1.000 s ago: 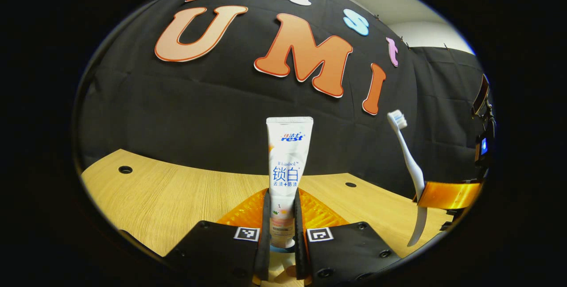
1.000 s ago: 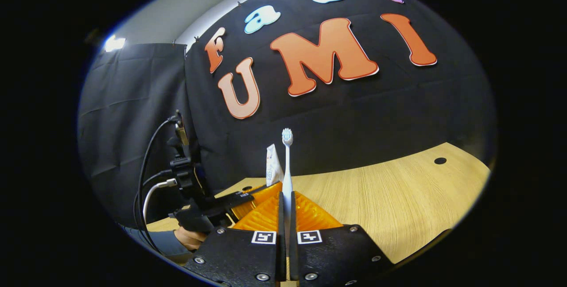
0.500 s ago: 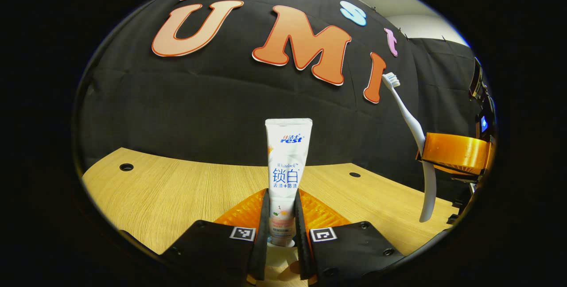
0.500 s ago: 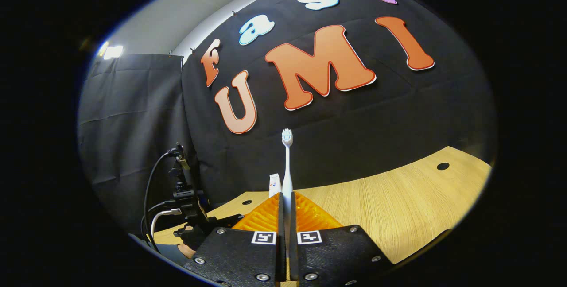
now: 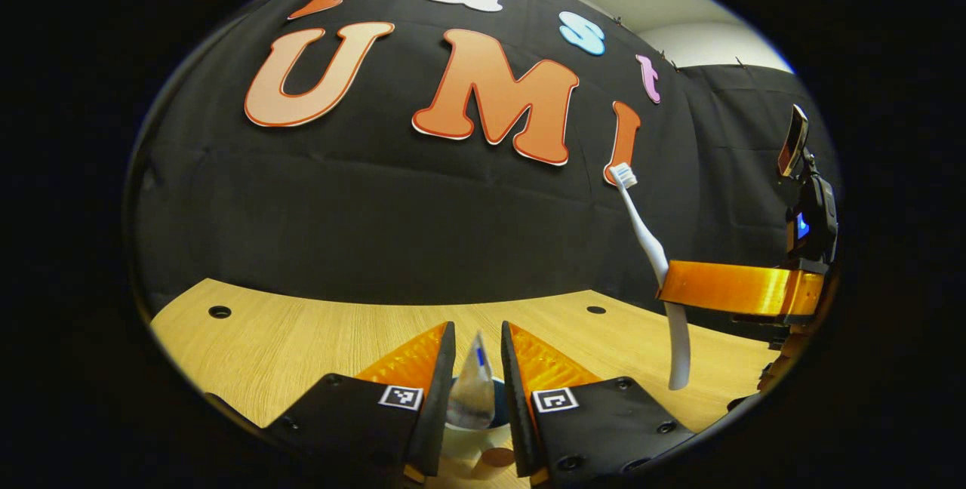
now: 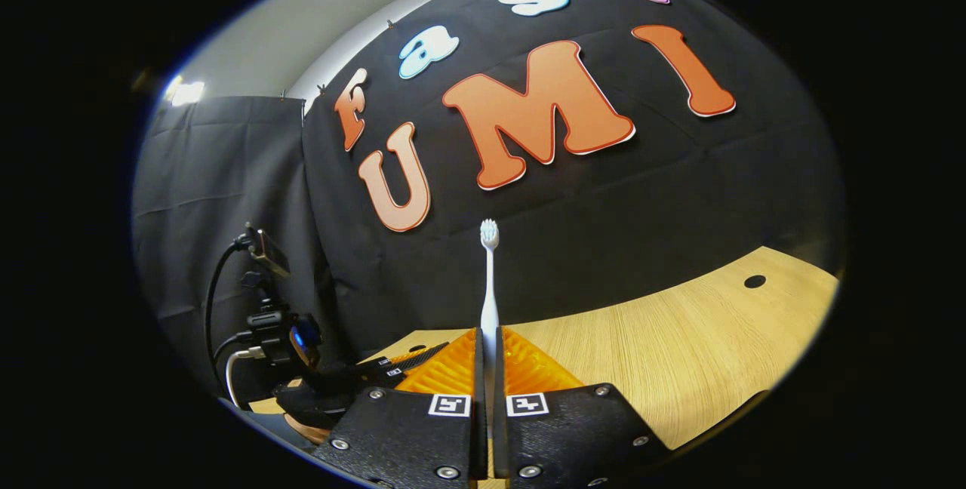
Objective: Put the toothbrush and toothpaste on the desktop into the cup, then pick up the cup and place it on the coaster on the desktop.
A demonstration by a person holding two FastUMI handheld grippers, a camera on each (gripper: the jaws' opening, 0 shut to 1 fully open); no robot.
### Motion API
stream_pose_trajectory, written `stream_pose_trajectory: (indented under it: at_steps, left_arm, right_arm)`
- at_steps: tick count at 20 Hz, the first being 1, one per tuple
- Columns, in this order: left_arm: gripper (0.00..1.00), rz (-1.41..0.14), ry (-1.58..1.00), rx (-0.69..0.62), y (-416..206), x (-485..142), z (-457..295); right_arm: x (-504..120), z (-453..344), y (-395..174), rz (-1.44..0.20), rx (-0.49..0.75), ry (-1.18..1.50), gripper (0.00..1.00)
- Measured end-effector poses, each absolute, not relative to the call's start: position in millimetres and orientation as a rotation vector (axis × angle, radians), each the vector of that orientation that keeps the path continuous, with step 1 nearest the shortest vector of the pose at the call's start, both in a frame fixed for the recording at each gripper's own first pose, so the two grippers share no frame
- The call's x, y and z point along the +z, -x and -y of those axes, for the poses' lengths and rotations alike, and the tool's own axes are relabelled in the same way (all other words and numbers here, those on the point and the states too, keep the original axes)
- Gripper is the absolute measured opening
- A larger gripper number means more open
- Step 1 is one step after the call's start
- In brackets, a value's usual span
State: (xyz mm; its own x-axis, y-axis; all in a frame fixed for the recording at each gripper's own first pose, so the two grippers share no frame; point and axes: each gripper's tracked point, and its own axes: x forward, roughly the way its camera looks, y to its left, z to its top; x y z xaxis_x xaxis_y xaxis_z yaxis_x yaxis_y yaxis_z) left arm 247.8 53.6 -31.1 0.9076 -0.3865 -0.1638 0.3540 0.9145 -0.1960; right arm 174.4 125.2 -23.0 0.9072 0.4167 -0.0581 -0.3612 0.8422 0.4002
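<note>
In the left gripper view, the toothpaste [image 5: 472,391] stands in the cup [image 5: 469,440] on the bench [image 5: 302,338], between the left claw's [image 5: 475,368] fingers; the toothbrush [image 5: 653,262] hangs to its right.

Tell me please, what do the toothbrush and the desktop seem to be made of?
Toothbrush: probably plastic, a smooth white handle with a slight sheen, with pale bristles at the top. Desktop: looks like wood or a wood-look laminate, light, matte, with fine straight grain lines; which of the two cannot be told.
</note>
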Motion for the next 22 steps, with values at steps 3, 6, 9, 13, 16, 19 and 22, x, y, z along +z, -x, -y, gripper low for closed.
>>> stream_pose_trajectory:
  at_steps: [3, 6, 9, 13, 16, 19, 22]
  left_arm:
    - [0.51, -0.178, 0.196, -0.349, -240, -17, -73]
    - [0.56, -0.147, 0.249, -0.305, -231, 0, -98]
    - [0.56, -0.122, 0.278, -0.281, -221, 17, -120]
    - [0.56, -0.06, 0.278, -0.254, -203, 45, -142]
    - [0.47, -0.027, 0.299, -0.259, -189, 61, -147]
    - [0.51, 0.007, 0.315, -0.263, -177, 72, -153]
    - [0.56, 0.043, 0.301, -0.254, -168, 83, -158]
  right_arm:
    - [-21, -132, -181, -0.129, 0.416, -0.404, 0.03]
    - [-19, -140, -191, -0.1, 0.418, -0.431, 0.03]
    - [-21, -150, -202, -0.074, 0.415, -0.451, 0.03]
    - [-32, -162, -217, -0.066, 0.404, -0.469, 0.03]
    - [-55, -170, -222, -0.111, 0.41, -0.477, 0.03]
    - [-64, -171, -232, -0.117, 0.397, -0.497, 0.03]
    - [-70, -173, -243, -0.115, 0.379, -0.528, 0.03]
